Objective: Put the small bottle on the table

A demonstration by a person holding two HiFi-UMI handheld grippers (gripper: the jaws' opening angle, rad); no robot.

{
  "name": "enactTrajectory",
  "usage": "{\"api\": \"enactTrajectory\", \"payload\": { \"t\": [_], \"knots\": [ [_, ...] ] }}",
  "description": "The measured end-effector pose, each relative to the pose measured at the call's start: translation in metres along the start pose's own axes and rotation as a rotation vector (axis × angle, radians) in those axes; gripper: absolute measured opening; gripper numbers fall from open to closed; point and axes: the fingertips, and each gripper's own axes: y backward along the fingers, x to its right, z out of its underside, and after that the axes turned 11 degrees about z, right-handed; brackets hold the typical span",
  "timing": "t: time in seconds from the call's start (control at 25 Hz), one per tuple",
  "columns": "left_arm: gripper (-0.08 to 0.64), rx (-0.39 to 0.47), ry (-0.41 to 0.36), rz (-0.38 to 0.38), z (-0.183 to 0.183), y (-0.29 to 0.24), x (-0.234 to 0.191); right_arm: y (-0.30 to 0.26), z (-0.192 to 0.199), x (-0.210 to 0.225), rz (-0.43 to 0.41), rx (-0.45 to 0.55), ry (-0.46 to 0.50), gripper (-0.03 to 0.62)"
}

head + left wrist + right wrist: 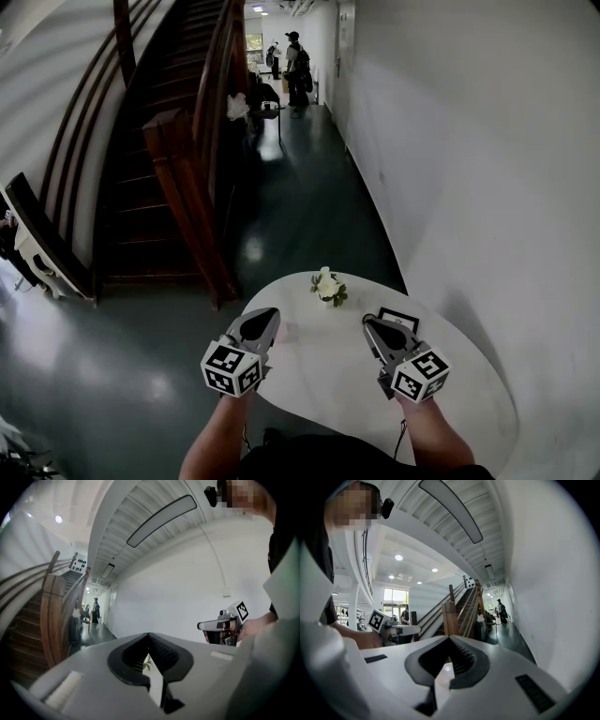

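Cannot make out the small bottle in any view: none standing on the bare part of the worktop (328, 384) around the white flower (327, 286), none between either pair of jaws. Could be hidden on the near part of the worktop, this side of the flower, behind a gripper or an arm. Could equally be somewhere off the worktop altogether. Cannot settle which from here.

Nearer than the flower and to its left, the left gripper (266, 317), level, jaws pressed together on nothing. Shows only a sliver of worktop and a leaf of the flower through the slot under the tips. Nearer than the flower and to its right, the right gripper (371, 324), level too, jaws likewise together. Shows a pale strip with a glint in the slot, probably the sheen of the worktop and too little to call a bottle.

Just right of the flower and close ahead of the right gripper, a black-framed card (398, 319). Beyond the flower, dark glossy floor (300, 206) and a wooden staircase (159, 187).

Risks, as a judgement: might knock over the flower or the card with a sweep of closed jaws, both lying close ahead. Might tip a small, light bottle if let go tilted. Might lose it to the floor if placed left of the flower, near the rim where the left gripper hangs.
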Motion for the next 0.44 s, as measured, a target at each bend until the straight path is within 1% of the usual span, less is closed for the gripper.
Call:
{"api": "enactTrajectory", "payload": {
  "t": [0.08, 0.16, 0.24, 0.32, 0.44],
  "knots": [
    [0.011, -0.005, -0.021, -0.014, 0.000, 0.006, -0.005, -0.001, 0.000, -0.003, -0.005, 0.000, -0.002, 0.009],
    [0.011, -0.008, -0.027, -0.025, 0.001, 0.010, -0.009, -0.001, 0.001, -0.005, -0.006, 0.000, -0.009, 0.009],
    [0.011, -0.028, -0.029, -0.032, 0.004, 0.012, -0.012, -0.001, 0.002, -0.007, -0.006, 0.000, -0.014, 0.009],
    [0.011, -0.046, -0.020, -0.038, 0.009, 0.014, -0.014, -0.002, 0.002, -0.008, -0.003, 0.002, -0.014, 0.009],
    [0.011, -0.049, 0.001, -0.039, 0.012, 0.016, -0.019, -0.005, 0.002, -0.010, 0.006, 0.008, -0.009, 0.009]
  ]
}}
